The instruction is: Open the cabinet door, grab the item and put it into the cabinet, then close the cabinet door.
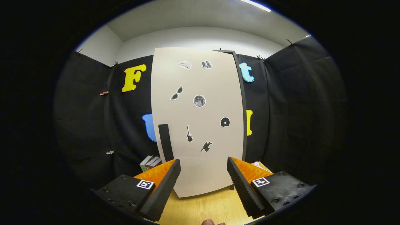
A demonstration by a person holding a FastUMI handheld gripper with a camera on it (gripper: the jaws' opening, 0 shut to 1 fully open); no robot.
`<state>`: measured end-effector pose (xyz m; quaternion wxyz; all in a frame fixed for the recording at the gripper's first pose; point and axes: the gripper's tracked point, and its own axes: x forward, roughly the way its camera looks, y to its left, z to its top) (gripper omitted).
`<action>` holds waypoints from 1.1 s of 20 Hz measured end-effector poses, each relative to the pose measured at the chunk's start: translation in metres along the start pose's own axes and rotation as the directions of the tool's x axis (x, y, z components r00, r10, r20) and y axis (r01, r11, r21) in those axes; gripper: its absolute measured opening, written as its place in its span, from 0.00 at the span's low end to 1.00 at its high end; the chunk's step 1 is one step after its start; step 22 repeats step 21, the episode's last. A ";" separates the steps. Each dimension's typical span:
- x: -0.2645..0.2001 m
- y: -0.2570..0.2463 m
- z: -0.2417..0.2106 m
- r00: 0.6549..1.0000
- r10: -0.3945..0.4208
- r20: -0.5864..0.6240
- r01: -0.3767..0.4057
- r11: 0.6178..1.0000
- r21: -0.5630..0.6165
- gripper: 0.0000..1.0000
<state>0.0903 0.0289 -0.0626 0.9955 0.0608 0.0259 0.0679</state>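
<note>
A tall cabinet [200, 125] stands upright on the wooden table [200, 207], straight ahead of my fingers. Its beige door is closed and carries several small stickers. A black vertical handle [166, 142] sits near the door's lower left edge, just above my left finger. My gripper [203, 167] is open with nothing between its fingers, a short way in front of the door's lower part. Some books [150, 162] stand to the left of the cabinet, behind my left finger.
Black cloth walls close in the booth on the left, right and behind the cabinet. A pale object [258, 165] peeks out beyond my right finger, beside the cabinet. A fingertip [208, 222] of the person shows at the near table edge.
</note>
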 end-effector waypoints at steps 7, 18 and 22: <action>-0.004 0.000 0.004 1.000 0.008 0.011 -0.008 1.000 -0.015 0.98; -0.016 -0.017 0.003 1.000 -0.018 0.020 0.018 1.000 -0.018 0.98; -0.017 -0.022 0.003 0.999 -0.026 0.024 0.026 1.000 -0.008 0.98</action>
